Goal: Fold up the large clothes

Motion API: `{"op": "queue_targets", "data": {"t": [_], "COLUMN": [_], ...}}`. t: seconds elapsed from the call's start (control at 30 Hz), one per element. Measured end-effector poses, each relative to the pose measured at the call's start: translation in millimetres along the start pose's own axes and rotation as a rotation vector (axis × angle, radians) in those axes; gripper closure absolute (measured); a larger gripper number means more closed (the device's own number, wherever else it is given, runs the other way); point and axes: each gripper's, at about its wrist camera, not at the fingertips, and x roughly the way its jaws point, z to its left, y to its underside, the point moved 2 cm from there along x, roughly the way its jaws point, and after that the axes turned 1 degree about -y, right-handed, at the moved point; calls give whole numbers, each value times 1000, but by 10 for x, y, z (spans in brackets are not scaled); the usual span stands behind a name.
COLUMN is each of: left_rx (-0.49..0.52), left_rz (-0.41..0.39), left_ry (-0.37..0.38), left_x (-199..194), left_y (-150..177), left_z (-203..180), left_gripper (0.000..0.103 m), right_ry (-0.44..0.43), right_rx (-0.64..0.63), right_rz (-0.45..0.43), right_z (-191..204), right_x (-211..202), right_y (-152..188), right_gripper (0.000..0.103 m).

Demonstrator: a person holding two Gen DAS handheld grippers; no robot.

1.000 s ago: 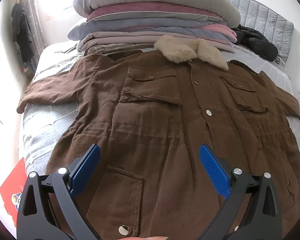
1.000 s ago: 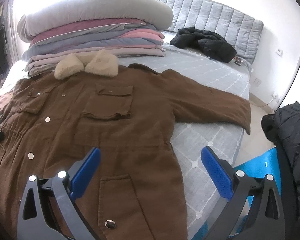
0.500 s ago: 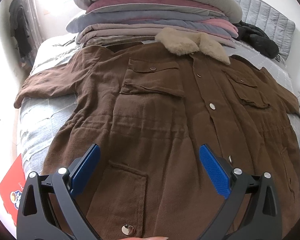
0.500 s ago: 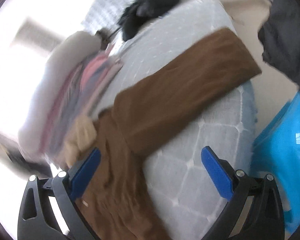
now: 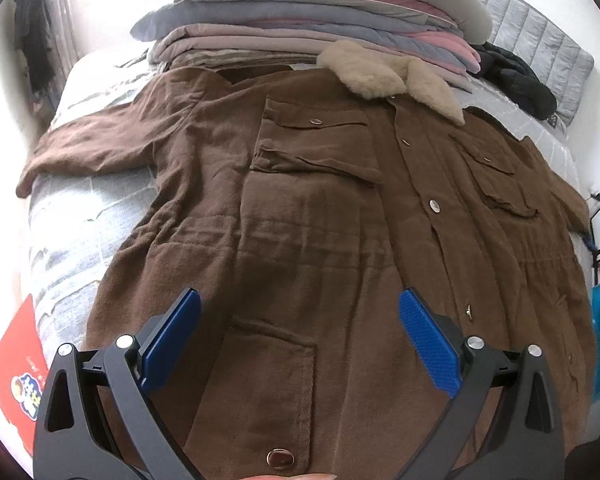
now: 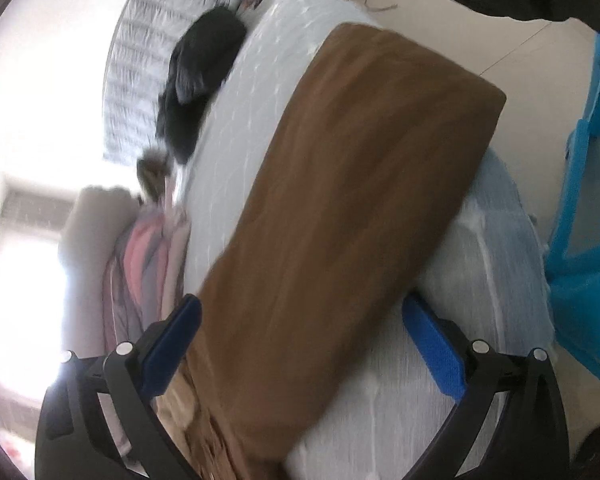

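- Left wrist view: the coat (image 5: 324, 220) lies spread flat, front up and buttoned, on the bed (image 5: 68, 216), with its fleece collar (image 5: 392, 76) against the stack of folded bedding (image 5: 300, 20).
- One sleeve (image 5: 96, 148) reaches out to the picture's left; the other side of the coat runs to the bed's right edge.
- The left gripper (image 5: 300, 336) hovers over the lower front with its jaws wide apart and nothing between them; the cloth below looks untouched.
- Right wrist view: this picture is blurred and rolled sideways. The right gripper (image 6: 300, 340) is over the coat's other sleeve (image 6: 360, 184), which lies flat across the mattress with its cuff near the edge.
- Its jaws are also wide apart, straddling the sleeve near the shoulder end without pinching it, as far as the blur allows.
- A black garment (image 6: 200, 80) lies further up the bed, and a blue stool (image 6: 588, 240) stands beside it.
- Judgement: folding has not begun; the step in hand is the reach for the first sleeve.
- Next, the right gripper must drop onto the sleeve, pinch a single layer and carry it across the chest, while the left either pins the body or takes its own sleeve.
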Motion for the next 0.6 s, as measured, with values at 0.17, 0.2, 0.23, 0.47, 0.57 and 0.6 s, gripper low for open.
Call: {"op": "queue_targets", "data": {"t": [0.17,0.2,0.23,0.47,0.57,0.6], "left_rx": [3,4,4,1,1,1], "left_rz": [-2,0,2,9,8,7], "left_ry": [4,7,8,10,9,10], "left_x": [-8,-4,2,21,21,19], "left_y": [6,6,3,-5,-4,-5], "left_z": [4,1,2,4,4,2], "left_gripper": [8,8,8,8,8,8], "right_ry": [-85,-110,-119,-130,-182,-196], "right_rx": [50,44,34,-198,-332,-366], "right_rz": [-133,-152,-157,-184,-224,-228], "right_z": [-47,-51,-36,376,790,941], "right_x": [22,11,26,-168,-393,-389], "right_y": [-256,-300,-326,-277,-139,-128], "right_gripper": [6,10,19,95,95,95]}}
